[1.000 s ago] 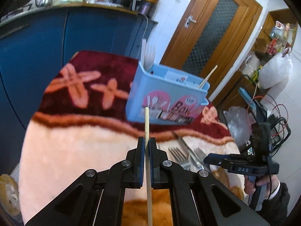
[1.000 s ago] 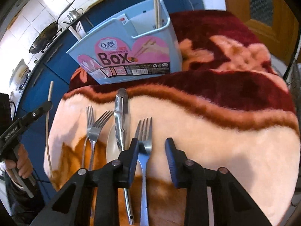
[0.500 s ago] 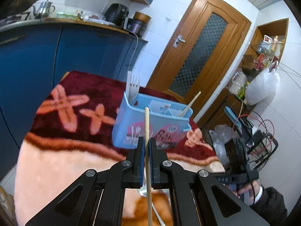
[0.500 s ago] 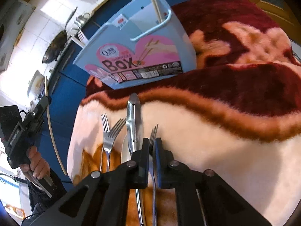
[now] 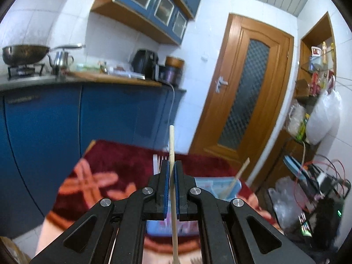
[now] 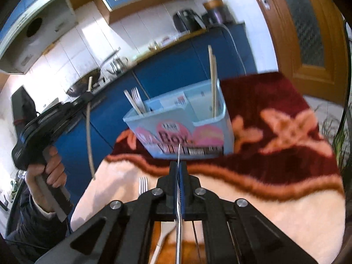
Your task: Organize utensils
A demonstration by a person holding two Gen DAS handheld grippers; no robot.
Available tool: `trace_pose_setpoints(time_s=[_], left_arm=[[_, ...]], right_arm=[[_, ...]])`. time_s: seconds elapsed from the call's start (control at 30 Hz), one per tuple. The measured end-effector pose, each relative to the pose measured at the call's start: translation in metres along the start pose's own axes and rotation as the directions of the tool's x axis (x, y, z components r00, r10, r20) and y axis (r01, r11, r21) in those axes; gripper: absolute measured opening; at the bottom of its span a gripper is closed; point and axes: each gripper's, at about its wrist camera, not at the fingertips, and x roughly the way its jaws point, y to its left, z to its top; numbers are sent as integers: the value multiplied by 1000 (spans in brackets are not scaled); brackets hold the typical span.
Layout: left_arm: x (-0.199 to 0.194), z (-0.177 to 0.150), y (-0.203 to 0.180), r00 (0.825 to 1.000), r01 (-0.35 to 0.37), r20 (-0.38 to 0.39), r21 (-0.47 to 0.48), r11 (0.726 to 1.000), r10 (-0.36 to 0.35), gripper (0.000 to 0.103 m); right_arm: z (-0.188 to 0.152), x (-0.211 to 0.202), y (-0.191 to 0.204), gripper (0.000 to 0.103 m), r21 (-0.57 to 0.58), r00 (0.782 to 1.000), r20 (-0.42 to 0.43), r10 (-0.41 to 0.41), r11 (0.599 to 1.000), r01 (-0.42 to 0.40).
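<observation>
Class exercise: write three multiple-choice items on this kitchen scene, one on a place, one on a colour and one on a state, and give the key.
1. The pale blue utensil box stands:
A. on the worktop
B. on the patterned blanket
C. on the floor

2. The lower cabinet doors are:
A. blue
B. white
C. green

3. The two tongs are:
A. both open and empty
B. one open, one shut
C. each shut on a utensil

Key:
1 B, the box sits on the dark red part of the blanket.
2 A, the fronts under the worktop are deep blue.
3 C, the left tongs pinch a chopstick and the right tongs a thin metal utensil.
</observation>
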Motion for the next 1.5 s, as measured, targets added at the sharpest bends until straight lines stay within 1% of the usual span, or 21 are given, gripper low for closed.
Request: trace_pose_setpoints(time_s=[0.13, 0.27, 0.4, 0.5, 0.6, 0.7, 0.77, 0.93, 1.0, 1.07, 1.13, 1.27, 1.5], left_arm=[[10, 20, -9, 994, -77, 83, 12, 997, 76, 4], [21, 34, -9, 986, -87, 140, -29, 996, 91, 4], [35, 38, -12, 974, -117, 191, -23, 993, 119, 4], [48, 37, -14, 969, -149, 199, -13, 989, 149, 4], [60, 36, -15, 965, -160, 209, -24, 987, 162, 4], [67, 38, -15, 956, -170, 236, -36, 985, 173, 4], [73, 36, -18, 947, -199, 254, -16, 980, 197, 4], [90, 25, -19, 945, -229, 243, 11, 973, 220, 4], [93, 21, -16, 942, -230, 250, 6, 973, 222, 4], [94, 18, -14, 945, -219, 250, 3, 976, 211, 4], [95, 12, -12, 948, -216, 245, 17, 976, 205, 4], [96, 0, -12, 955, -205, 226, 32, 978, 192, 4], [91, -13, -5, 963, -190, 202, 44, 981, 177, 4]], right_arm=[[7, -11, 3, 3, 2, 996, 92, 13, 1000, -13], [18, -22, 0, 3, 5, 983, 183, 13, 1000, -14], [33, -31, -3, 3, 1, 969, 246, 9, 1000, -9], [43, -35, -2, 3, -11, 957, 291, 1, 1000, 3], [53, -39, -1, 3, -18, 945, 326, 2, 1000, 4], [65, -42, 3, 3, -32, 930, 368, 2, 999, 11], [73, -43, 7, 3, -46, 919, 394, -6, 999, 26], [91, -33, 15, 3, -81, 903, 429, -23, 995, 64], [97, -26, 18, 3, -97, 895, 445, -39, 991, 91], [101, -18, 20, 3, -108, 889, 454, -61, 986, 123], [103, -7, 18, 3, -110, 892, 447, -74, 985, 136], [101, 15, 7, 3, -82, 913, 400, -84, 989, 127], [89, 33, -12, 3, -40, 941, 326, -95, 993, 114]])
